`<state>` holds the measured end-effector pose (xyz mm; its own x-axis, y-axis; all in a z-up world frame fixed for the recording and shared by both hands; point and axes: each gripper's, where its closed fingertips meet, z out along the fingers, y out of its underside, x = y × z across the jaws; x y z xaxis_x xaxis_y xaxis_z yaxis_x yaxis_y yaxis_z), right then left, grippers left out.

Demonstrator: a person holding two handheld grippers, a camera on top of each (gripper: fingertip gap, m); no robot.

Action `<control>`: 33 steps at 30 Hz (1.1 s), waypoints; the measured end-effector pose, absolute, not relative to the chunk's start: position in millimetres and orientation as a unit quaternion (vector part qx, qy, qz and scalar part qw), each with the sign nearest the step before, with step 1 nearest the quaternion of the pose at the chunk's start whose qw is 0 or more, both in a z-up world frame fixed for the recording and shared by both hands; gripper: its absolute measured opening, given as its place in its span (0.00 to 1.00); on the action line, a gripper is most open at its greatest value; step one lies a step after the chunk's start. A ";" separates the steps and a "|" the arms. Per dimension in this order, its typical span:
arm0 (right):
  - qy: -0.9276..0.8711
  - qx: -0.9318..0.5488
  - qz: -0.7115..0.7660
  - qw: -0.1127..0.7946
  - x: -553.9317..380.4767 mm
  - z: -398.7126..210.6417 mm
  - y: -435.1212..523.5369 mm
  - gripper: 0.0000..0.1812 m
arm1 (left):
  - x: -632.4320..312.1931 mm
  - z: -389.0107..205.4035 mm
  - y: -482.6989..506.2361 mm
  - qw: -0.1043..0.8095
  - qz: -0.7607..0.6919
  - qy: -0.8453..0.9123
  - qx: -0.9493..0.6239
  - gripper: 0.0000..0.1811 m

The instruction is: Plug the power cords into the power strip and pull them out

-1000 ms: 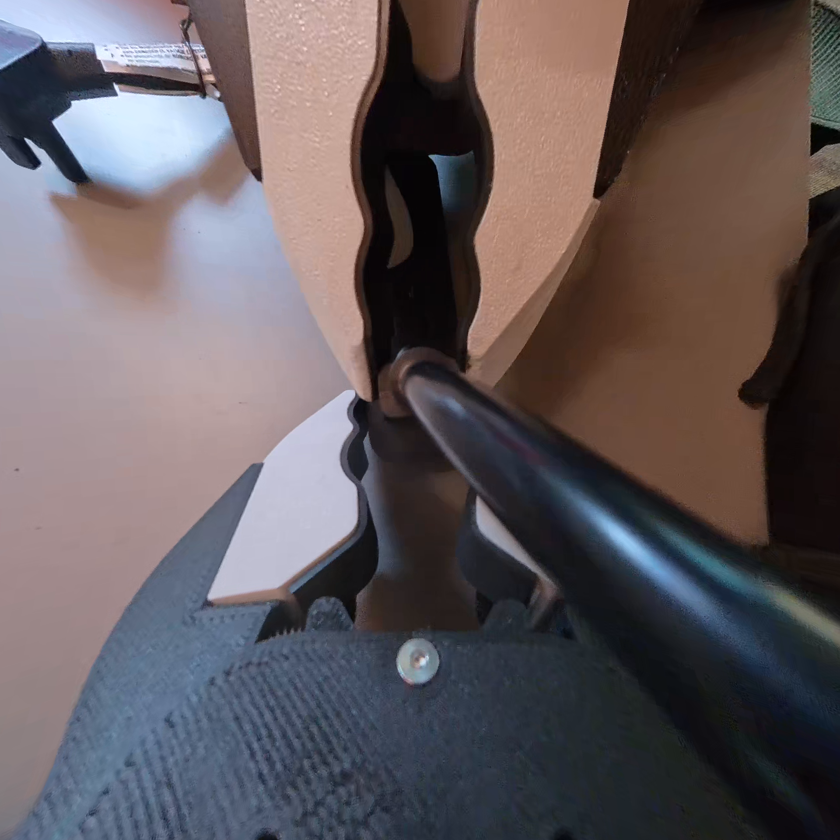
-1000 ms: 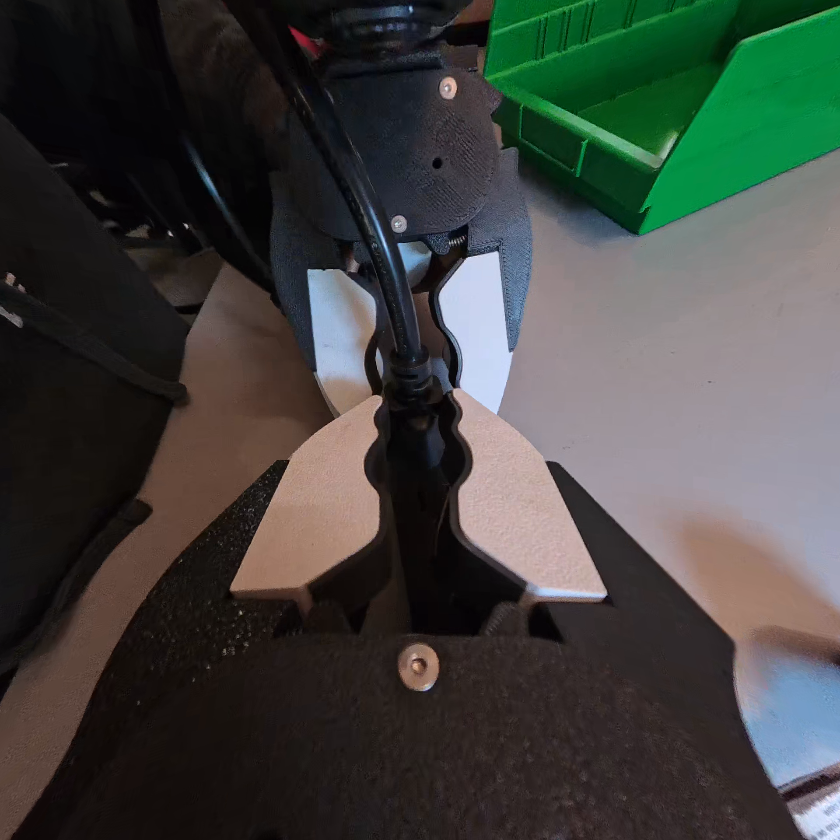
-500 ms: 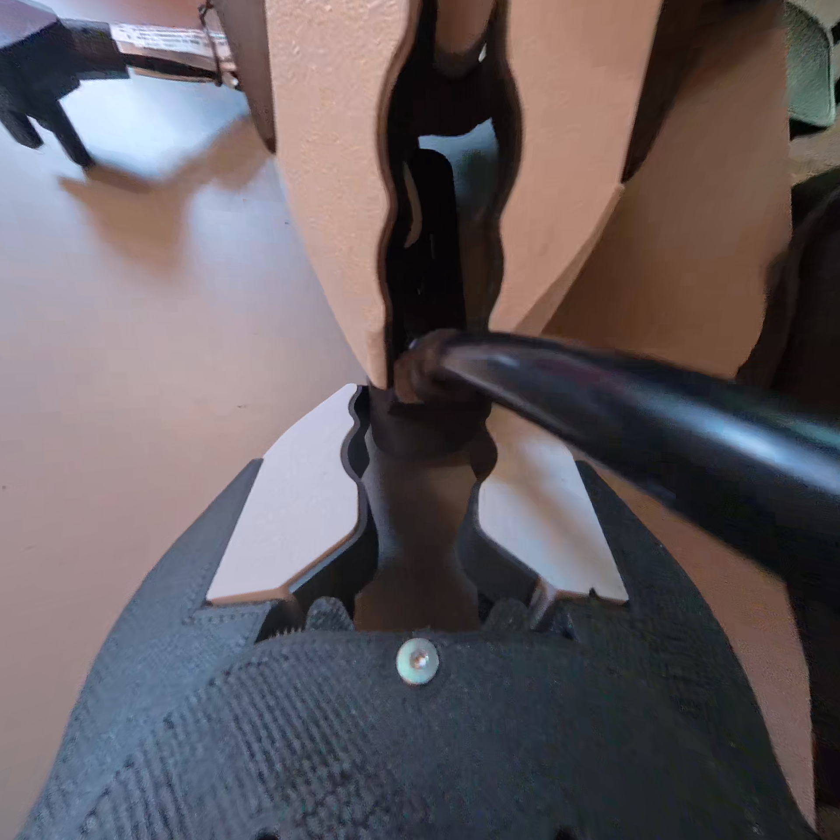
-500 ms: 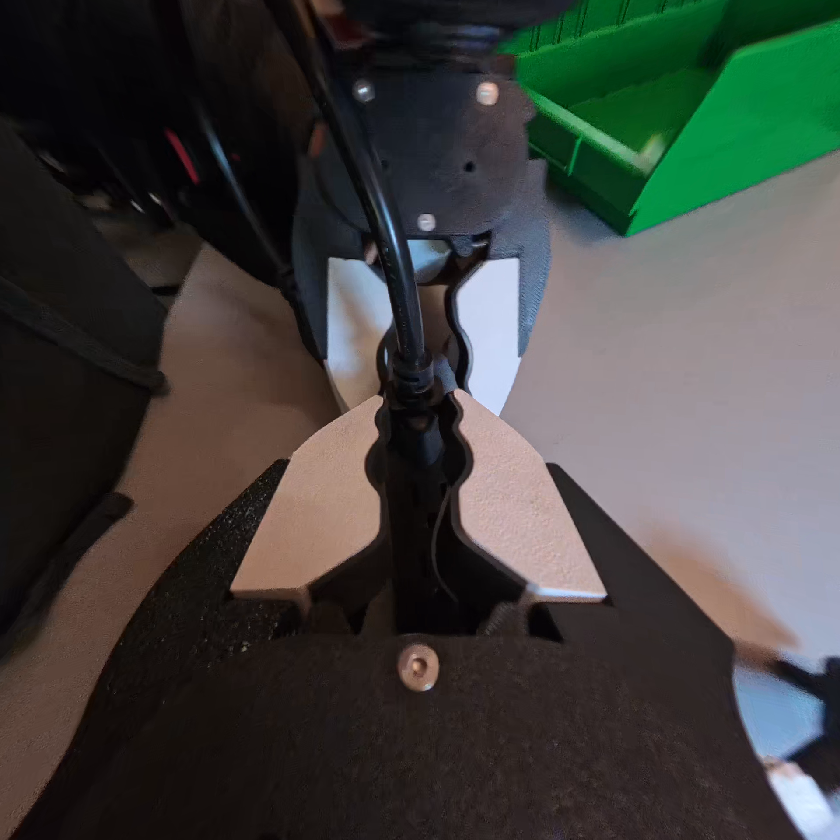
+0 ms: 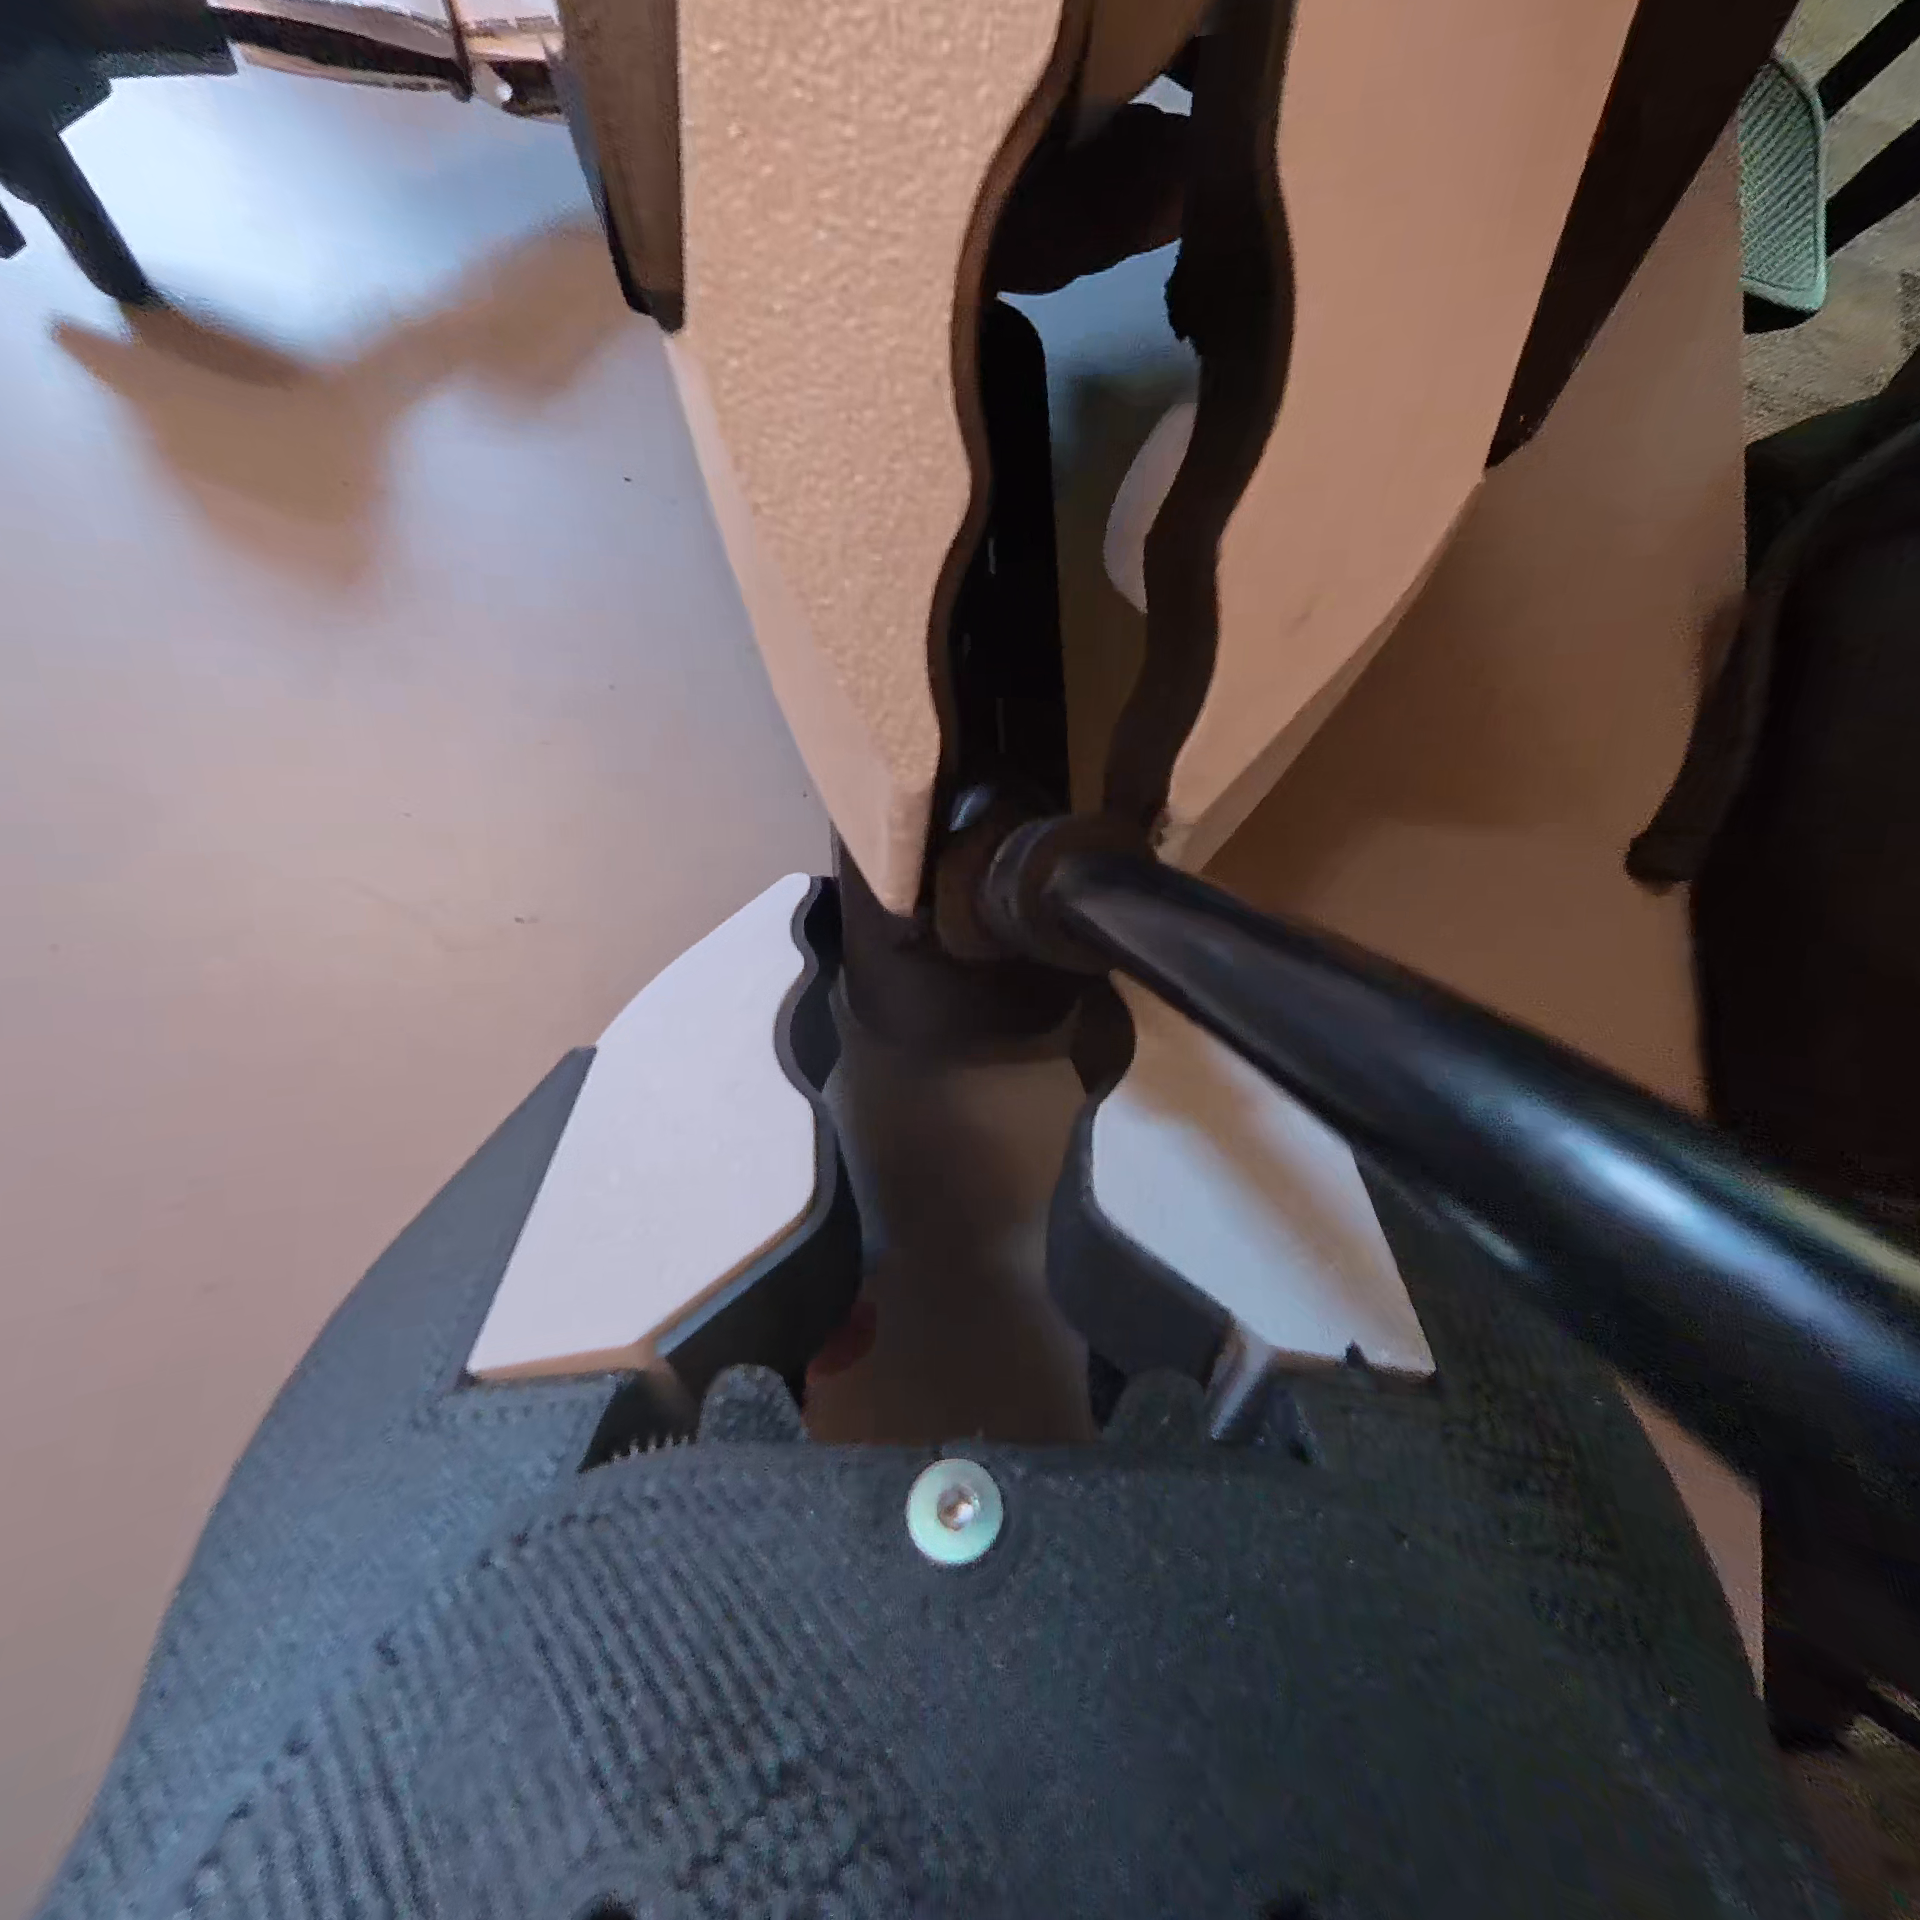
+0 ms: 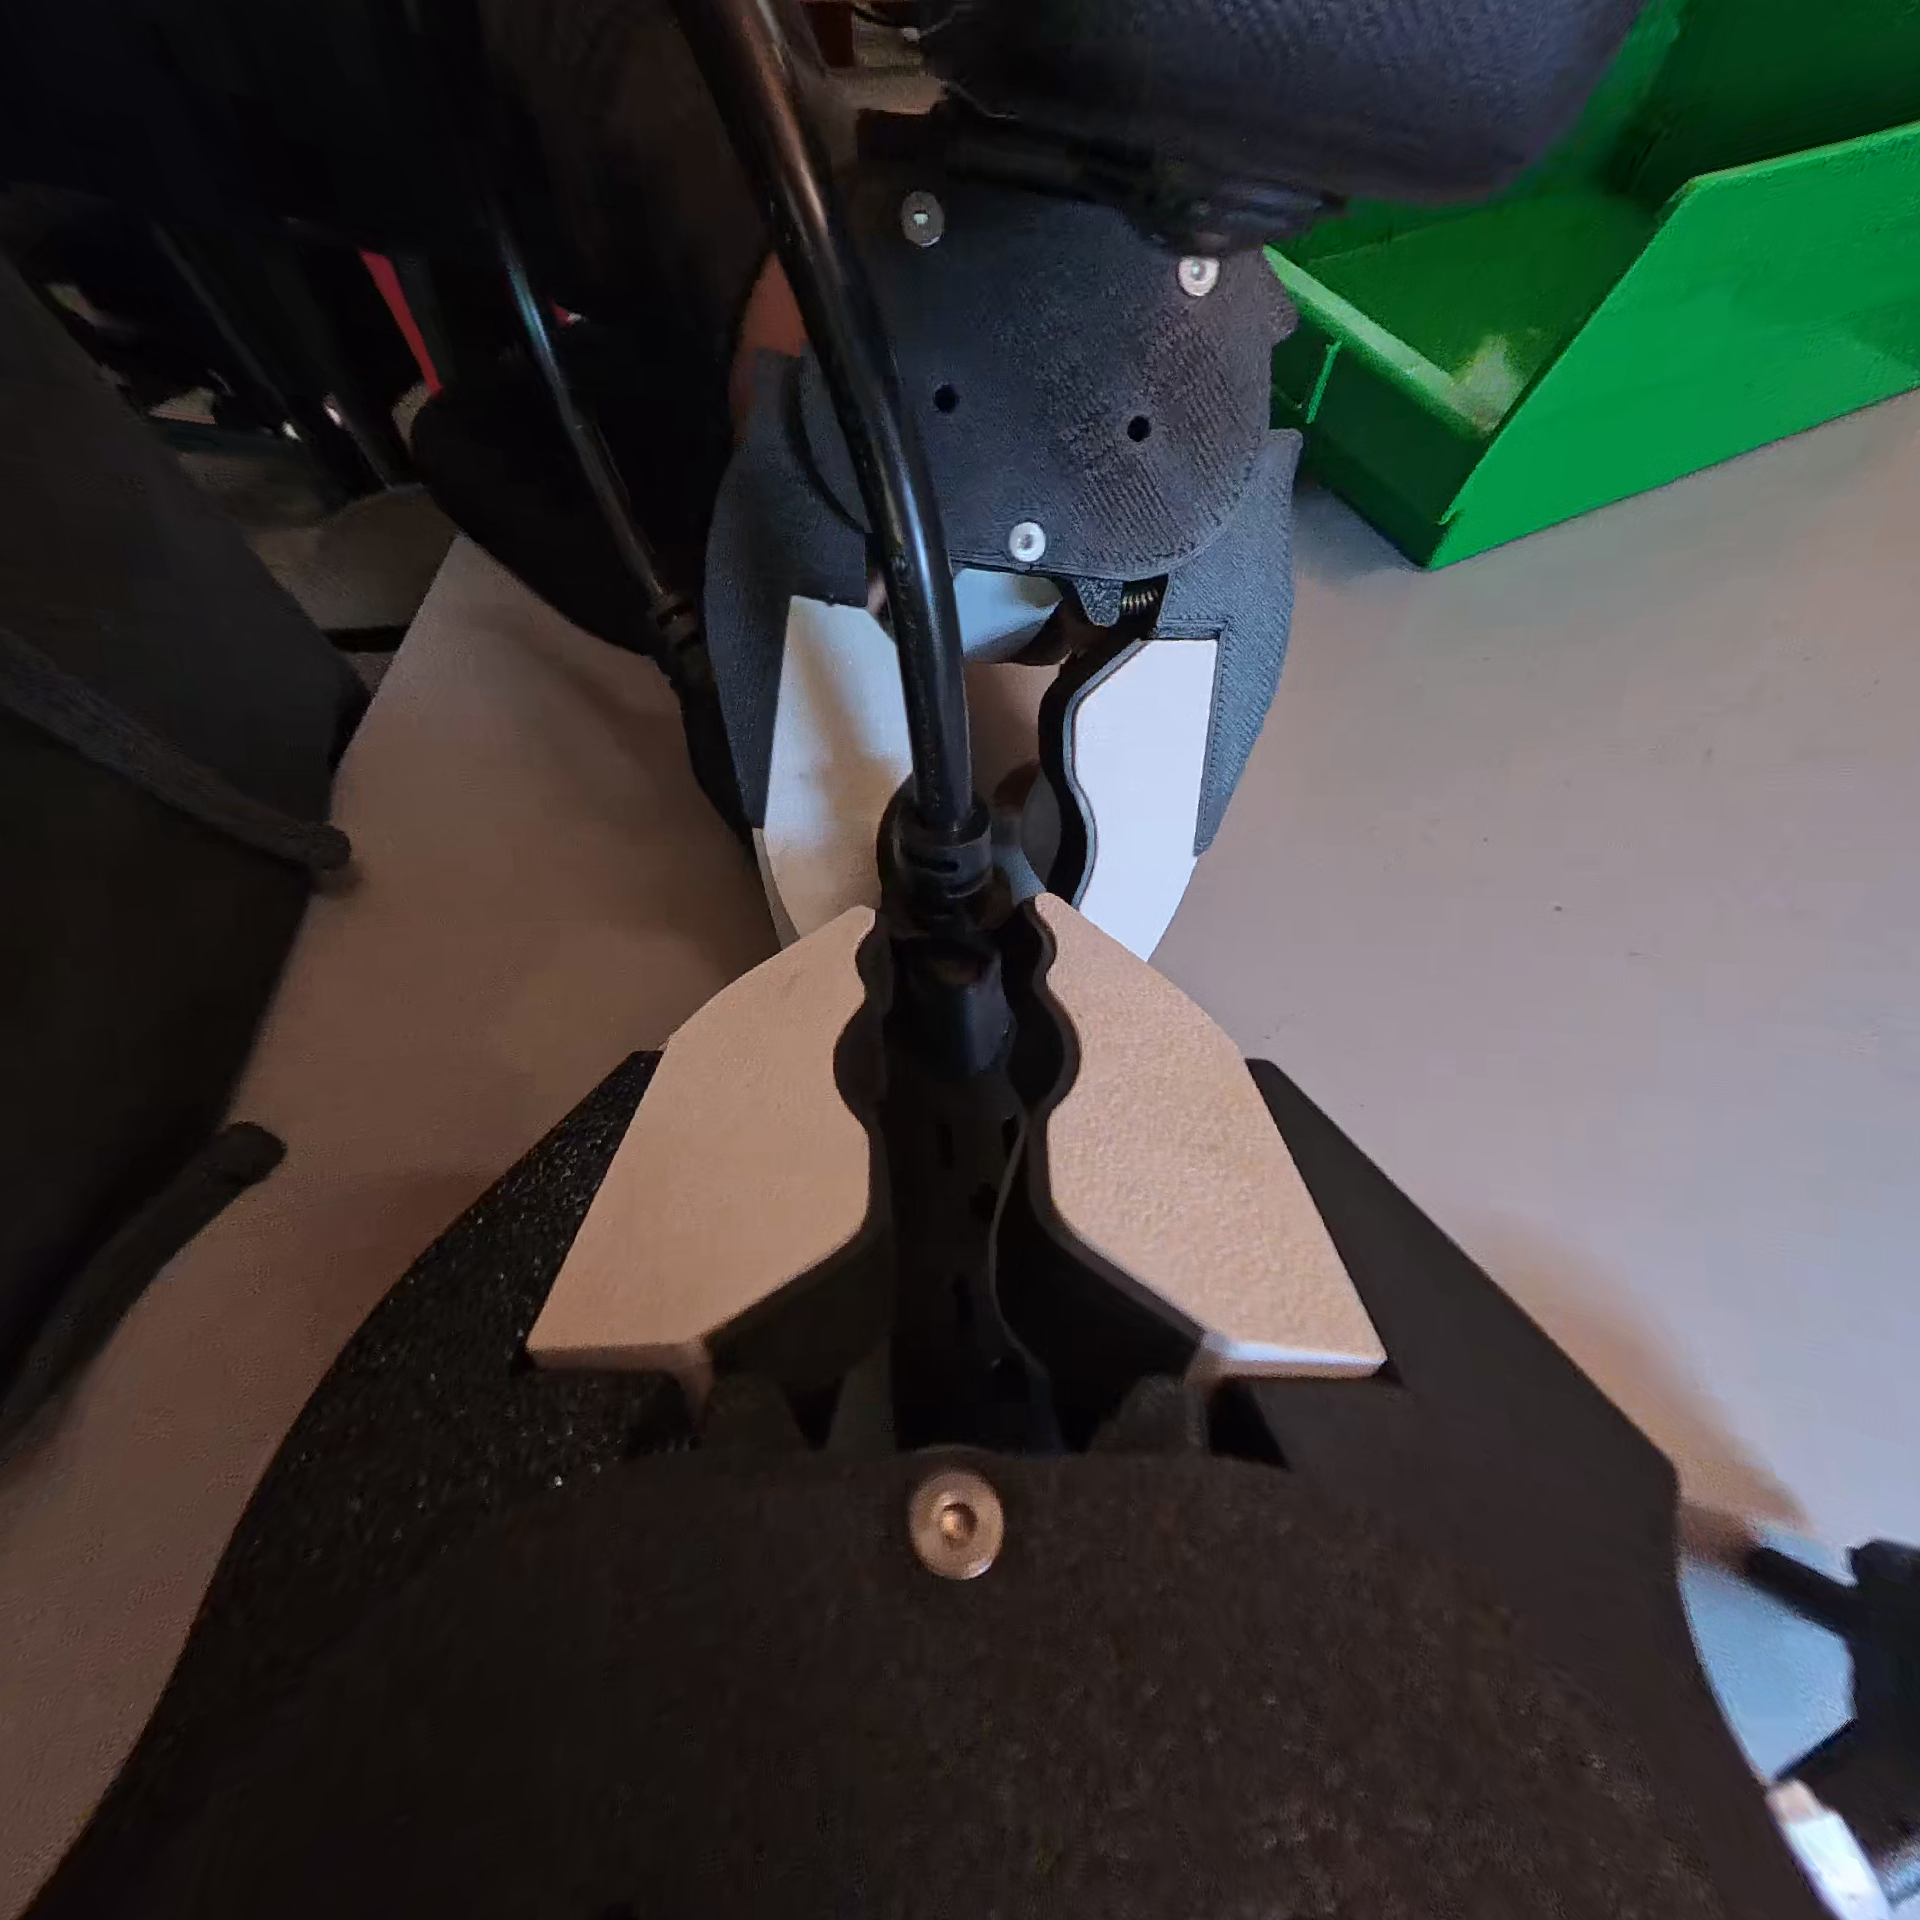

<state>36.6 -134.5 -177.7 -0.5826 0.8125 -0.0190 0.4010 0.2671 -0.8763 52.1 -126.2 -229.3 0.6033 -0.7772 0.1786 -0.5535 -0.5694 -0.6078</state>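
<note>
On the pale tabletop (image 6: 1558, 935), everything centres on the black moulded plug (image 6: 951, 1039), held above it; no power strip shows. The green plastic bin (image 6: 1662, 312) stands well beyond the plug. The right gripper (image 6: 951, 925) is clenched on the plug's body. The left gripper (image 5: 956, 977) meets it tip to tip, jaws part-way apart about the plug's ribbed collar (image 6: 935, 852); I cannot tell whether its pads press. The thick black power cord (image 5: 1455, 1122) leaves that collar and arches over the left gripper. To do this well, probably keep the right's squeeze firm, plug square, and cord slack clear of the prongs.
</note>
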 end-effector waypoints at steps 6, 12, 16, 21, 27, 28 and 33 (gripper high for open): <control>-0.752 -0.408 0.480 0.196 33.7 -181.2 -133.2 0.12 | 47.1 -225.5 -126.2 0.244 -0.178 0.394 -0.868 0.25; -0.759 -0.401 0.469 0.207 34.5 -182.4 -133.6 0.13 | 44.0 -211.2 -128.8 0.264 -0.160 0.410 -0.858 0.22; -0.769 -0.391 0.460 0.212 35.1 -183.2 -133.7 0.13 | 44.3 -212.7 -128.5 0.247 -0.160 0.409 -0.864 0.21; -0.778 -0.385 0.441 0.228 34.0 -185.5 -134.8 0.13 | 46.5 -222.0 -127.9 0.212 -0.137 0.423 -0.870 0.22; -0.754 -0.408 0.461 0.228 35.4 -182.5 -137.2 0.11 | 49.7 -222.4 -129.4 0.234 -0.167 0.407 -0.867 0.22; -0.753 -0.409 0.466 0.224 34.7 -182.4 -138.0 0.11 | 49.7 -222.3 -130.1 0.234 -0.166 0.408 -0.866 0.22; -0.743 -0.417 0.487 0.192 31.5 -181.7 -133.8 0.11 | 48.3 -222.9 -126.0 0.237 -0.155 0.406 -0.869 0.22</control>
